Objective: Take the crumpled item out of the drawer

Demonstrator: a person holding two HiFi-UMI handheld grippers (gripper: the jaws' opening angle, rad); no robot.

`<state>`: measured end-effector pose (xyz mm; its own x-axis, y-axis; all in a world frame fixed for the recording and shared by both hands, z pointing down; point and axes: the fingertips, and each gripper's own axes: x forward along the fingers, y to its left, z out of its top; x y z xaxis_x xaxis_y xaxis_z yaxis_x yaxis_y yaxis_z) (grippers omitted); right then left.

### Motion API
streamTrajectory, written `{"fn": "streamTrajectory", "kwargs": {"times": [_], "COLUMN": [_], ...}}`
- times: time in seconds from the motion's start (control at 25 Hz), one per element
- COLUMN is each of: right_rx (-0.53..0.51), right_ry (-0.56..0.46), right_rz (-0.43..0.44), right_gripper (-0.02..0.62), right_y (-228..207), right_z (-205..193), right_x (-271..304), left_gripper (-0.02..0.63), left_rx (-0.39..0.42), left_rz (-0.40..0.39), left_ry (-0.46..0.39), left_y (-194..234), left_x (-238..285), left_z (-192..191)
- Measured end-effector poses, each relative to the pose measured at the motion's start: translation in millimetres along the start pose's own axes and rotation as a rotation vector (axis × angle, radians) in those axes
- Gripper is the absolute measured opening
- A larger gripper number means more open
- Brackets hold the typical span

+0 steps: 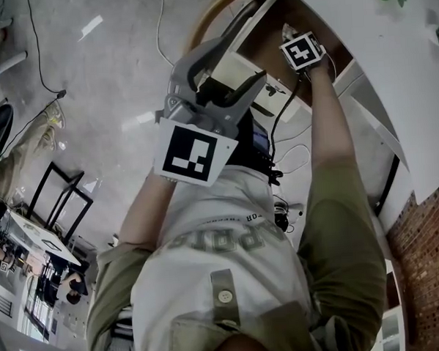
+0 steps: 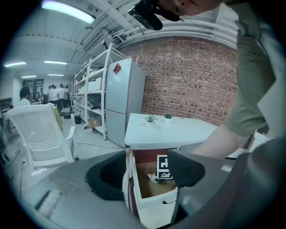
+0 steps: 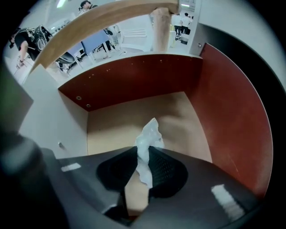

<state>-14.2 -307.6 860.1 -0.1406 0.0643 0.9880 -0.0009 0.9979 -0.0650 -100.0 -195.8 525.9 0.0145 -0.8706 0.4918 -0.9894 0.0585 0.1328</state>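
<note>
The drawer (image 3: 134, 116) stands open, with red-brown walls and a tan floor. My right gripper (image 3: 142, 166) points down into it and is shut on the crumpled white item (image 3: 147, 141), whose top sticks up between the black pads. In the head view only that gripper's marker cube (image 1: 302, 51) shows, inside the drawer (image 1: 274, 30). My left gripper (image 2: 147, 179) hangs open in front of the drawer's white front (image 2: 156, 208), with nothing between its jaws. From there I see the right gripper's marker cube (image 2: 164, 167) and a bit of the crumpled item (image 2: 152, 177).
A white tabletop (image 2: 174, 132) with two small plants (image 2: 150, 120) covers the drawer unit. A fridge (image 2: 123, 100), shelving and a white chair (image 2: 42, 134) stand to the left, before a brick wall. Cables (image 1: 292, 160) lie on the floor below.
</note>
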Motion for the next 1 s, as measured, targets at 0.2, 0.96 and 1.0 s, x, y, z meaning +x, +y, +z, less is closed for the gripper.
{"fn": "streamTrajectory", "kwargs": {"times": [0.2, 0.96, 1.0], "right_rx": [0.041, 0.217, 0.232], "right_ry": [-0.033, -0.323, -0.342], "right_rz": [0.0, -0.04, -0.043], "right_gripper": [0.069, 0.069, 0.069], "right_y": [-2.7, 19.1, 21.6], "right_z": [-2.0, 0.2, -1.9], "right_x": [-7.8, -155.8, -167.6], "left_gripper": [0.302, 0.302, 0.302], "left_rx": [0.006, 0.11, 0.109], "left_rz": [0.009, -0.021, -0.018], "left_ry": [0.002, -0.041, -0.047], "left_y": [1.6, -27.5, -29.0], "left_x": [-4.9, -51.2, -55.6], "left_z": [-2.4, 54.1, 60.1]}}
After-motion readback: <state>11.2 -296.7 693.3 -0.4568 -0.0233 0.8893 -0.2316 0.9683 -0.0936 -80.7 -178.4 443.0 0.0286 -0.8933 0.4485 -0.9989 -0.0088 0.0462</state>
